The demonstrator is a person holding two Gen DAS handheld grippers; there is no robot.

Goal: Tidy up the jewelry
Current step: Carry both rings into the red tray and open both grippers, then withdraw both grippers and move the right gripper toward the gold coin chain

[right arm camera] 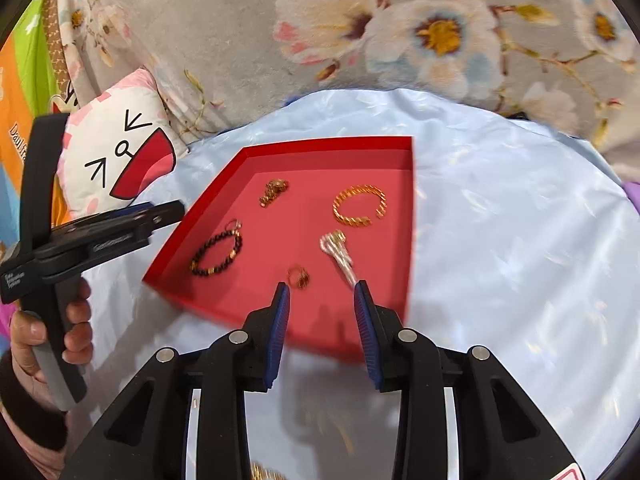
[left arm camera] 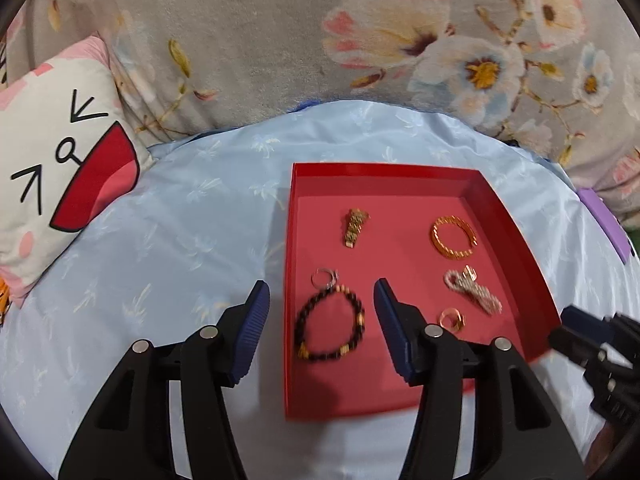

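A red tray [left arm camera: 516,232] [right arm camera: 404,148] lies on the pale blue sheet. In it are a dark bead bracelet [left arm camera: 330,326] [right arm camera: 216,254], a silver hoop [left arm camera: 325,277], a gold chain piece [left arm camera: 355,226] [right arm camera: 273,192], a gold bangle [left arm camera: 454,237] [right arm camera: 360,205], a pearl and silver piece [left arm camera: 474,290] [right arm camera: 340,254] and small gold rings [left arm camera: 452,319] [right arm camera: 299,276]. My left gripper [left arm camera: 322,292] is open above the bead bracelet. My right gripper [right arm camera: 322,292] is open over the tray's near edge, beside the rings; it also shows in the left wrist view [left arm camera: 560,326].
A cartoon-face pillow [left arm camera: 60,168] [right arm camera: 116,152] lies left of the tray. A floral blanket [left arm camera: 400,40] rises behind. A purple object [left arm camera: 604,220] sits at the right edge. Some gold jewelry [right arm camera: 264,472] shows blurred at the bottom of the right wrist view.
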